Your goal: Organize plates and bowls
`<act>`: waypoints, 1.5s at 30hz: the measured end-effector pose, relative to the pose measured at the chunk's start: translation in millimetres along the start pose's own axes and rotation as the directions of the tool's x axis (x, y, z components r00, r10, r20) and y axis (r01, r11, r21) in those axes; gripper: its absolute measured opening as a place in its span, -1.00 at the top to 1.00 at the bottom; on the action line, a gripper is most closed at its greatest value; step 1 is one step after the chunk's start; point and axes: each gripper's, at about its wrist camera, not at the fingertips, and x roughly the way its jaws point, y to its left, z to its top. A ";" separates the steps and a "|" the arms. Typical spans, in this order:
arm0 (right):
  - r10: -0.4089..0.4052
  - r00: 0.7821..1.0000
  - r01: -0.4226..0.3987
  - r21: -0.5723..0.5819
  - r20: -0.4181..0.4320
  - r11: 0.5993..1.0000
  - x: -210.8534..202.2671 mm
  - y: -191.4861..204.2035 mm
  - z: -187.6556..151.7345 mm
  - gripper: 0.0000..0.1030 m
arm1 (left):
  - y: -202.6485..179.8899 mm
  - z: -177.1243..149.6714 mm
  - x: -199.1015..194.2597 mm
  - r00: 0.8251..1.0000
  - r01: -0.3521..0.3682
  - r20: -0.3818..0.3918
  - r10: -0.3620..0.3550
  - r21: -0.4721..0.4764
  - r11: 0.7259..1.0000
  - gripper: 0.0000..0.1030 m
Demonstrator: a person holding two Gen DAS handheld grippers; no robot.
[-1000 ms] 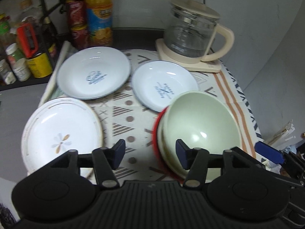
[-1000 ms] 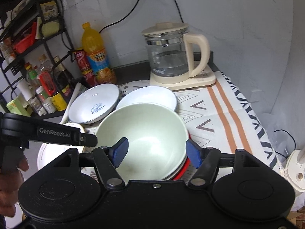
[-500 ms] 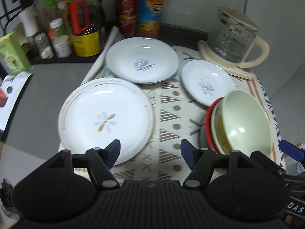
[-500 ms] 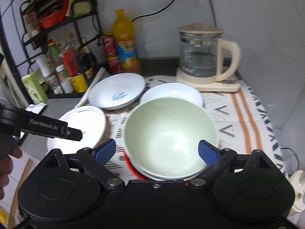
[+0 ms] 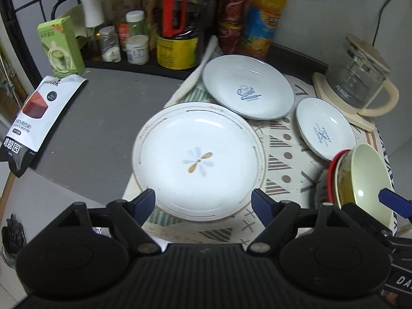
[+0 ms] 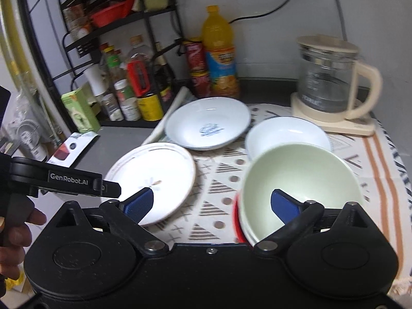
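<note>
A white flower plate point(image 5: 198, 159) point(image 6: 154, 177) lies at the near left of the patterned cloth. Behind it sit a larger "Sweet" plate point(image 5: 247, 87) point(image 6: 208, 126) and a small white dish point(image 5: 324, 128) point(image 6: 285, 131). At the right a pale green bowl point(image 5: 365, 180) point(image 6: 301, 180) is nested in a stack with a red bowl point(image 5: 332, 170) at the bottom. My left gripper point(image 5: 203, 203) hovers over the flower plate's near rim, jaws opening, touching nothing. My right gripper point(image 6: 211, 203) hangs between plate and bowl stack, jaws opening, empty.
A glass kettle point(image 5: 360, 77) point(image 6: 329, 82) stands on its base at the back right. An orange juice bottle point(image 6: 219, 51), cans and jars line the back beside a wire rack. A green box point(image 5: 61, 46) and a snack pouch point(image 5: 33, 123) lie on the grey counter at the left.
The left gripper has swung left, from over the bowl stack to over the flower plate. The right gripper's view has also shifted left. Both pairs of jaws have widened.
</note>
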 end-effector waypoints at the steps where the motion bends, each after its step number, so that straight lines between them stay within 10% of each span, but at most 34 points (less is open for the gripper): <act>1: 0.002 1.000 -0.002 -0.006 -0.003 1.000 3.9 3.9 1.4 -0.92 | 4.5 1.4 0.8 1.000 -0.001 -0.001 0.001 -0.002 1.000 -0.55; 22: -0.130 0.991 0.133 0.144 -0.033 0.981 85.9 34.9 49.2 -0.87 | 47.5 93.6 67.4 0.991 0.134 -0.043 -0.129 0.138 0.981 -0.55; 45: -0.184 0.973 0.228 0.436 -0.141 0.871 176.2 -2.7 55.0 -0.24 | 18.9 159.7 171.7 0.955 0.293 -0.109 -0.276 0.193 0.936 -0.15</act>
